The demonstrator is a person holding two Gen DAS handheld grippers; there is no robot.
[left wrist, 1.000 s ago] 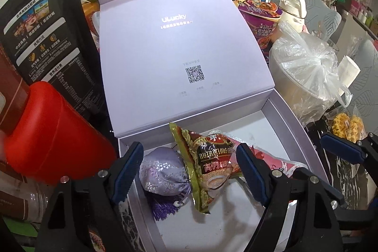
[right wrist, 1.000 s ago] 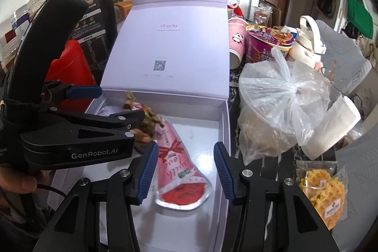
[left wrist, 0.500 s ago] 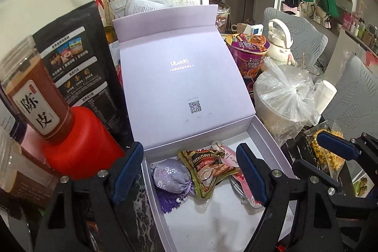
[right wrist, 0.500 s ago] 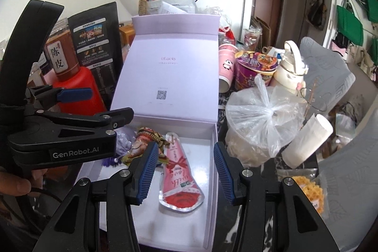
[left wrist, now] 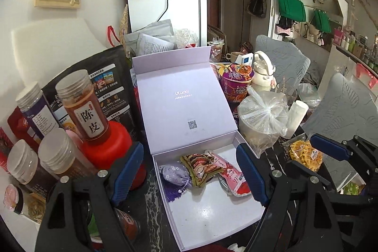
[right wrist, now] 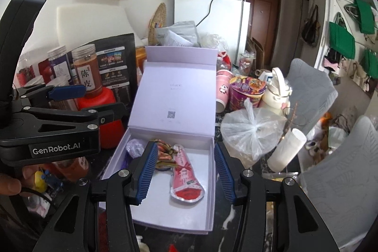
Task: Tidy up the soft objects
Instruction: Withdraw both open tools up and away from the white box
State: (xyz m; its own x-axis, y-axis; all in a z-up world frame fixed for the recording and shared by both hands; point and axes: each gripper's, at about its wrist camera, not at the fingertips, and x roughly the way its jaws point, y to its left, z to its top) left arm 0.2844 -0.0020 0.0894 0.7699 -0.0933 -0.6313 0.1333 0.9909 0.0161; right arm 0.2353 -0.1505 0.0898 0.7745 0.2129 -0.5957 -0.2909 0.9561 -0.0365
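Note:
An open lilac gift box [left wrist: 208, 219] [right wrist: 212, 171] stands with its lid up. Inside lie a purple sachet [left wrist: 175, 174] [right wrist: 134, 147], a brown-green snack packet [left wrist: 200, 168] [right wrist: 164, 152] and a pink-red pouch [left wrist: 232, 178] [right wrist: 186, 178], side by side at the box's far end. My left gripper [left wrist: 190, 174] is open and empty, held above and in front of the box. My right gripper [right wrist: 185, 172] is open and empty, also above the box. The right gripper's finger [left wrist: 328, 150] shows in the left view, and the left gripper's body [right wrist: 49, 136] in the right view.
Jars [left wrist: 82, 105] and a red container [left wrist: 108, 145] crowd the left of the box. A tied plastic bag [left wrist: 262, 119], a paper roll [left wrist: 295, 118], a waffle snack pack [left wrist: 303, 154] and noodle cups [left wrist: 236, 84] stand to the right. A black pouch [left wrist: 106, 82] leans behind.
Both grippers have pulled back and up from the box, so the box and its items look smaller and more of the room shows. Both stay open and empty.

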